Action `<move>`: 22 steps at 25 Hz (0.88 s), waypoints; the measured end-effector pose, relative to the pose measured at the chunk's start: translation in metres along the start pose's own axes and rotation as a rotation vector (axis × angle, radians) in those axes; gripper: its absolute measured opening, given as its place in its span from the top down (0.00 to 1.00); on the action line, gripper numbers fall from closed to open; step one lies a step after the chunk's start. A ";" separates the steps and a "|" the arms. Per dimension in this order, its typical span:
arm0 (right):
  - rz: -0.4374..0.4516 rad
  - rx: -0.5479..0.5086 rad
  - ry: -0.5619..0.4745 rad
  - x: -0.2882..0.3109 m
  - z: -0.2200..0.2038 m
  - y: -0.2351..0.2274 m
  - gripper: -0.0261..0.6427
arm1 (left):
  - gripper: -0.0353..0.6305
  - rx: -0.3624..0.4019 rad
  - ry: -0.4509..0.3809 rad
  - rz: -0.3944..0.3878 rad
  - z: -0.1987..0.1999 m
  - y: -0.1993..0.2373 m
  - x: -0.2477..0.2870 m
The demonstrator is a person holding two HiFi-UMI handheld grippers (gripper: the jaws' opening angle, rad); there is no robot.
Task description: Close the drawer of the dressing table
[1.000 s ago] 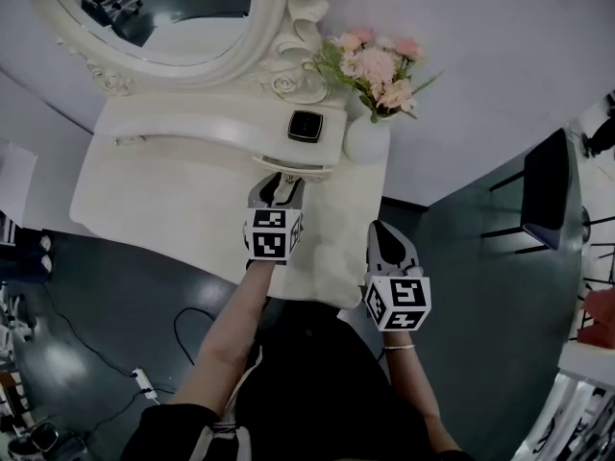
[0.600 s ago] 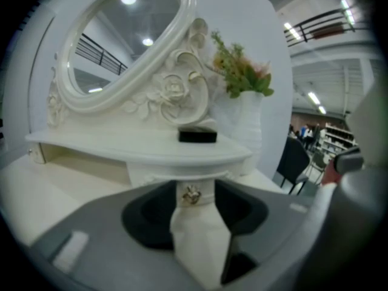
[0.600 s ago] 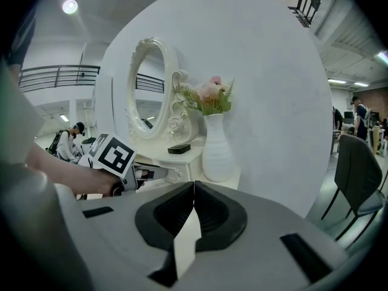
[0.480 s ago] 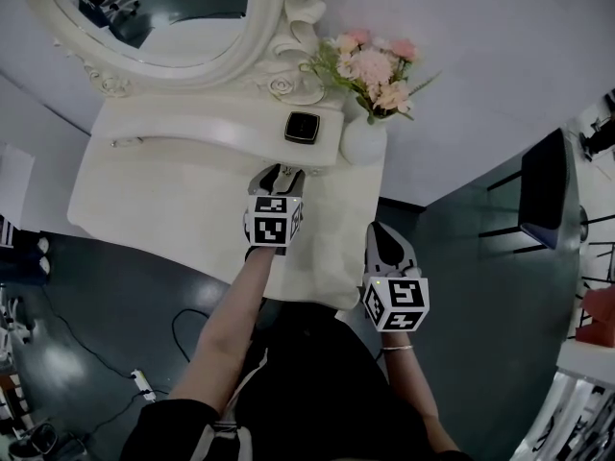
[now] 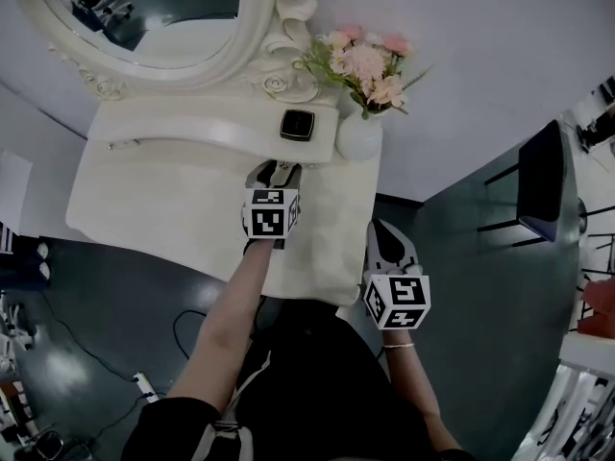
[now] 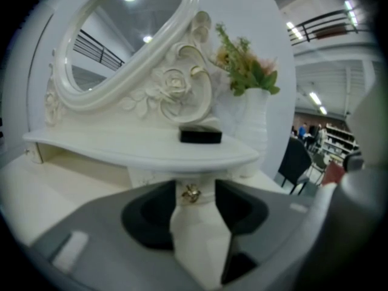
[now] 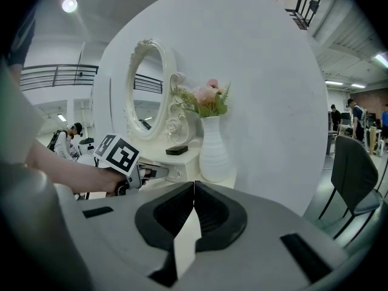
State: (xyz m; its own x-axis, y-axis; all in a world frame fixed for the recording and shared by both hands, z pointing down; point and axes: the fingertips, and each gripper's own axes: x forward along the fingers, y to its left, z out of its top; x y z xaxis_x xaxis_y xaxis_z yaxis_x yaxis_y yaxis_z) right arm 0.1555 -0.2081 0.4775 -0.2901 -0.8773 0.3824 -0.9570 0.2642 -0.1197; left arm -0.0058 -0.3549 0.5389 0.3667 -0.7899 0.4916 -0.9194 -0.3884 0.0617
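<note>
Found a white dressing table (image 5: 163, 195) against a pale wall, with a round white vase of pink flowers (image 5: 358, 134) at its right end. Noted a raised white shelf (image 5: 192, 128) just left of the vase, carrying a flat black square box (image 5: 297, 124). Noted an oval mirror in a carved white frame (image 5: 163, 17) behind and left of the vase.

Made out the small white drawer (image 6: 206, 196) under that shelf, left of the vase and lower than the box. Read its long axis as running front to back into the shelf unit, with the front face and its little gold knob (image 6: 190, 193) turned toward the person. Could not judge from any view how far in the drawer sat.

Saw the left gripper (image 5: 274, 169) left of the vase, aimed straight at the drawer front. Found its claw spread, with the knob between the two dark pads (image 6: 151, 214); could not judge contact with either pad.

Saw the right gripper (image 5: 383, 229) on the near side of the vase, by the table's front right corner and well apart from the drawer. Found its claw pressed together, holding nothing, pointed toward the wall.
</note>
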 end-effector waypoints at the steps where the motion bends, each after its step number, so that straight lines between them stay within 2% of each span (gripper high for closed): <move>1: 0.001 -0.001 -0.002 -0.001 0.001 0.001 0.95 | 0.64 -0.001 0.001 0.002 -0.001 0.000 -0.002; 9: 0.013 -0.005 -0.021 -0.007 0.003 0.011 0.95 | 0.68 0.009 -0.010 0.004 -0.004 -0.004 -0.026; 22: 0.026 -0.010 -0.043 -0.018 0.004 0.023 0.95 | 0.81 0.028 -0.103 -0.022 0.003 -0.017 -0.088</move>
State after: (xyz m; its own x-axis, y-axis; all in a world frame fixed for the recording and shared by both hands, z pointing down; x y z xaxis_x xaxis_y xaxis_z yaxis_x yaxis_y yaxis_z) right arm 0.1385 -0.1879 0.4639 -0.3150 -0.8862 0.3397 -0.9491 0.2915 -0.1196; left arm -0.0219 -0.2797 0.4919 0.4011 -0.8248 0.3986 -0.9070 -0.4185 0.0467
